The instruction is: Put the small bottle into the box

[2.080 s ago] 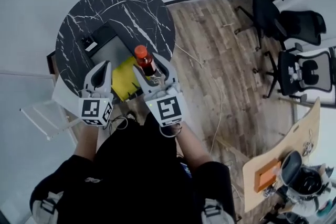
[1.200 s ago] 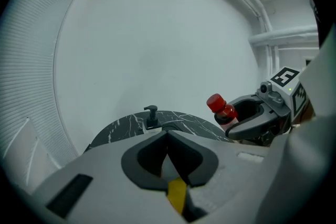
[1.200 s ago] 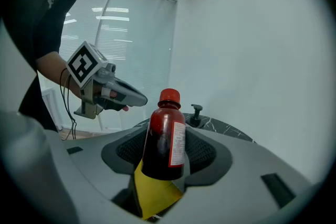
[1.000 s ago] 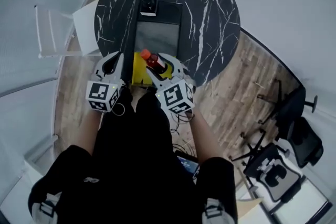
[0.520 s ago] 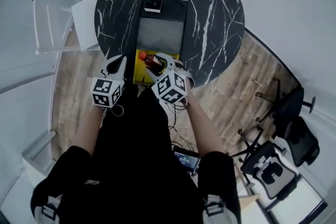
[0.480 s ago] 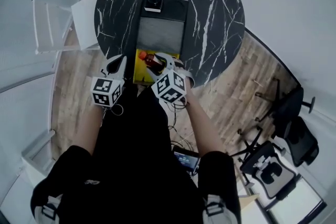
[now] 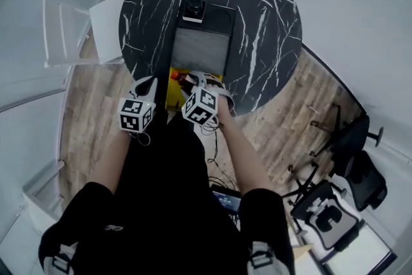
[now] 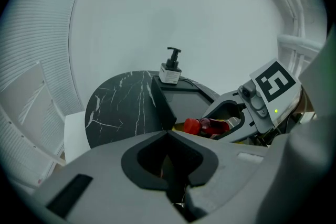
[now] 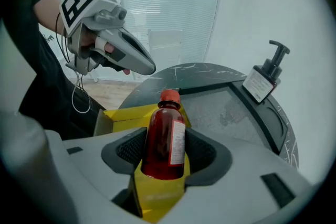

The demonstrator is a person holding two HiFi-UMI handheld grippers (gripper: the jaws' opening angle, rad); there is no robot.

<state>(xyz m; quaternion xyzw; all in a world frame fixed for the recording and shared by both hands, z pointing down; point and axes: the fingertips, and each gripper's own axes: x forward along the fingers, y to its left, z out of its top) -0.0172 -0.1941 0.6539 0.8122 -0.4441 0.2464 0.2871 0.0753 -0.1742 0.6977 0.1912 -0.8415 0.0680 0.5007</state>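
Note:
A small red bottle [image 9: 164,136] with an orange-red cap and a white label is clamped between the jaws of my right gripper [image 9: 165,139]. It hangs over the open yellow box [image 9: 128,113], which sits at the near edge of the round black marble table [image 7: 257,22]. I cannot tell whether the bottle's base touches the box. In the head view the bottle [image 7: 187,79] and box [image 7: 172,88] lie between the two grippers. My left gripper [image 8: 168,136] is shut and empty, just left of the box. It also shows in the right gripper view [image 9: 144,65].
A dark tray [image 7: 203,51] lies on the table beyond the box, with a black pump bottle [image 9: 265,78] at its far end. A white rack [image 7: 67,32] stands left of the table. Office chairs [image 7: 328,209] stand on the wood floor at right.
My right gripper has lowered and tilted the bottle from upright above the box down to the box's opening. The left gripper has stayed beside the box. The head camera has shifted.

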